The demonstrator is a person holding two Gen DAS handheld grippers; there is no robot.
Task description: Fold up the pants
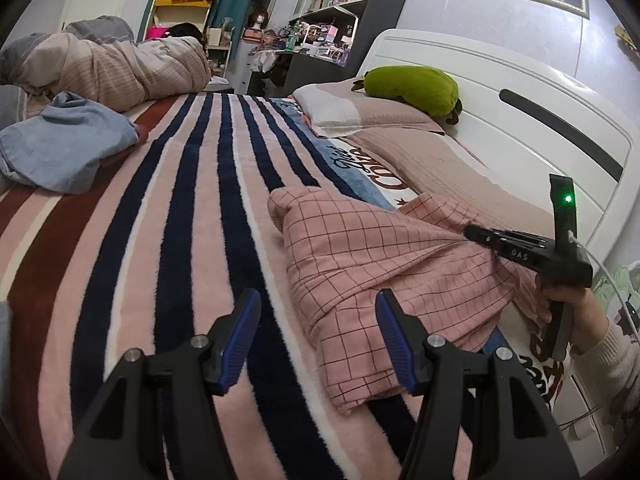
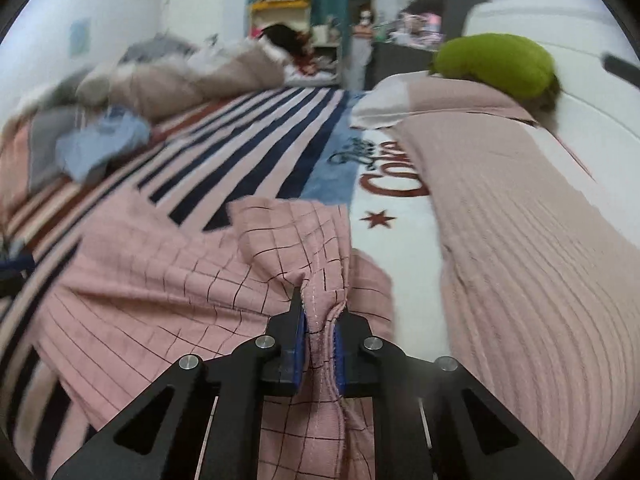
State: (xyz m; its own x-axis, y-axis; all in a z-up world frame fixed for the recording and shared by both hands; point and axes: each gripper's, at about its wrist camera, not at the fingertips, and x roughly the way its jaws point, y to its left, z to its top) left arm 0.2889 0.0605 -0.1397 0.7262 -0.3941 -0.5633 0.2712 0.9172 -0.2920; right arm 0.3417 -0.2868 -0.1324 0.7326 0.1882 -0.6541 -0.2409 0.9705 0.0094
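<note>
The pink checked pants point(image 1: 372, 264) lie bunched on the striped blanket point(image 1: 192, 208) at the right of the bed. My left gripper point(image 1: 318, 308) is open and empty, just above the blanket at the pants' near left edge. My right gripper point(image 2: 320, 320) is shut on a gathered hem of the pants point(image 2: 168, 280) and holds it lifted. The right gripper point(image 1: 472, 234) also shows in the left wrist view, pinching the pants from the right side.
A blue garment point(image 1: 60, 148) lies crumpled at the left. A rolled duvet point(image 1: 112, 68) lies at the far end. Pillows point(image 1: 360, 112) and a green plush point(image 1: 412, 88) rest against the white headboard point(image 1: 520, 104). A ribbed pink pillow point(image 2: 520, 240) lies close on my right.
</note>
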